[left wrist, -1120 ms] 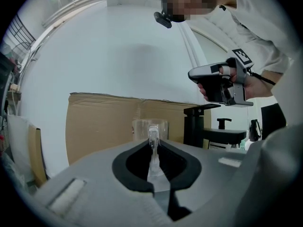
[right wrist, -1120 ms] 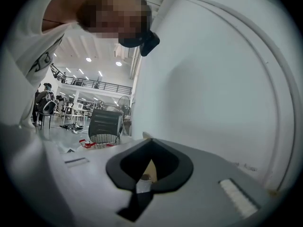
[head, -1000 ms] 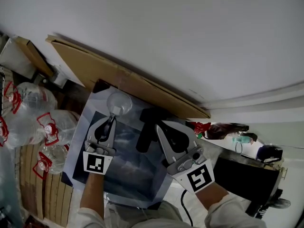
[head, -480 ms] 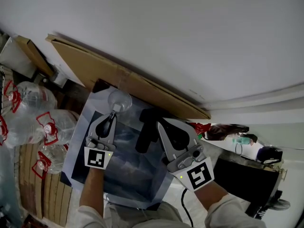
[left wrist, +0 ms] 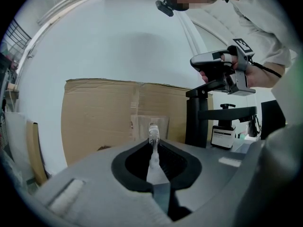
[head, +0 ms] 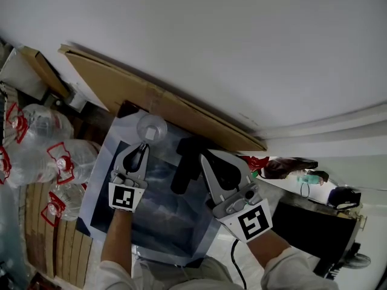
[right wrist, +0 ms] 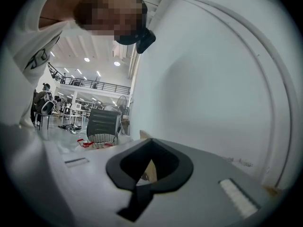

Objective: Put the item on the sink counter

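A clear glass (head: 151, 127) hangs over the back left corner of the steel sink (head: 158, 217), near the cardboard sheet. My left gripper (head: 144, 146) is shut on it from the near side. In the left gripper view the glass (left wrist: 153, 135) shows as a thin clear edge sticking up between the pinched jaws of the left gripper (left wrist: 152, 161). My right gripper (head: 204, 157) hovers over the sink's right side beside the black faucet (head: 186, 165), shut with nothing in it. The right gripper (right wrist: 141, 175) faces the white wall in its own view.
A long cardboard sheet (head: 158, 100) leans on the white wall behind the sink. Several large water jugs (head: 37, 142) with red handles stand at the left. A black box (head: 311, 225) and a small bottle (head: 309, 176) lie to the right. In the left gripper view the faucet (left wrist: 197, 118) stands right of the glass.
My left gripper has moved a little forward toward the cardboard, carrying the glass with it. The right gripper has barely shifted.
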`<state>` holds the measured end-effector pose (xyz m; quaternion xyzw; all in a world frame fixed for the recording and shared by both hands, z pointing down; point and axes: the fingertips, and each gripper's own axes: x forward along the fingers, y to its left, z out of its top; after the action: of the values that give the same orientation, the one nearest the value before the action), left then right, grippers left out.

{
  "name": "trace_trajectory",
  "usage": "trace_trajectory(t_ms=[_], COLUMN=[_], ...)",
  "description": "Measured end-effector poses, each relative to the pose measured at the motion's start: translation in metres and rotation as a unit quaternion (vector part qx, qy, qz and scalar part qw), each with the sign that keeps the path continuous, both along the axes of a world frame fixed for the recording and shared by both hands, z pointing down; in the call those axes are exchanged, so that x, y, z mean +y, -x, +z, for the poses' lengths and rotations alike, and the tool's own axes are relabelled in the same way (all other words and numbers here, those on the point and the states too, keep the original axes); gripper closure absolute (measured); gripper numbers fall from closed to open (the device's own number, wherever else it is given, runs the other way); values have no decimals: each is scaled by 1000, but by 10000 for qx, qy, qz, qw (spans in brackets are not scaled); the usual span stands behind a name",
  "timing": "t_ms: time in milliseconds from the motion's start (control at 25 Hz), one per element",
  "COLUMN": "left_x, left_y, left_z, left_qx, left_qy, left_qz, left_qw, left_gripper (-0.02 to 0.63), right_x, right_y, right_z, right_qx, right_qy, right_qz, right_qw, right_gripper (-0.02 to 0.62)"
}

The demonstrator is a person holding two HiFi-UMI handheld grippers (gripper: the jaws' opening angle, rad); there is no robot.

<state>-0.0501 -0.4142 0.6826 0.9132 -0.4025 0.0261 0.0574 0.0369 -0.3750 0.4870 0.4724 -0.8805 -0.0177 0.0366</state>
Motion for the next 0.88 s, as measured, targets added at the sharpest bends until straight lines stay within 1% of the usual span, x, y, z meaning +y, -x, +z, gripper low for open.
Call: trace_trajectory(t_ms=[560, 600, 680, 720, 800, 880], left_x=[4, 5, 6, 7, 7, 6], left_y=[-2, -3, -4, -4, -2, -2], left_z=[2, 2, 4, 6, 8, 5], left_qx=[-127, -137, -146, -151, -178, -209], left_qy=[33, 50, 97, 108, 105, 89], left_qz=[69, 101, 121, 107, 78, 66], left_qw=[9999, 9998, 9998, 9998, 9998, 9997], left_gripper=[571, 547, 473, 450, 440, 402], right_x=[5, 5, 5, 5, 5, 6], right_y=[-1, -1, -1, -1, 0, 0], right_z=[-3, -3, -5, -6, -7, -7], right_qx=[-33, -32, -28, -27, -25, -27], right_qy=[-18, -21, -36, -45, -50, -51], right_qz=[-14, -17, -19, -19, -25, -27], right_qw=[10000, 10000, 10000, 10000, 10000, 10000], right_gripper=[591, 591, 591, 591, 591, 591])
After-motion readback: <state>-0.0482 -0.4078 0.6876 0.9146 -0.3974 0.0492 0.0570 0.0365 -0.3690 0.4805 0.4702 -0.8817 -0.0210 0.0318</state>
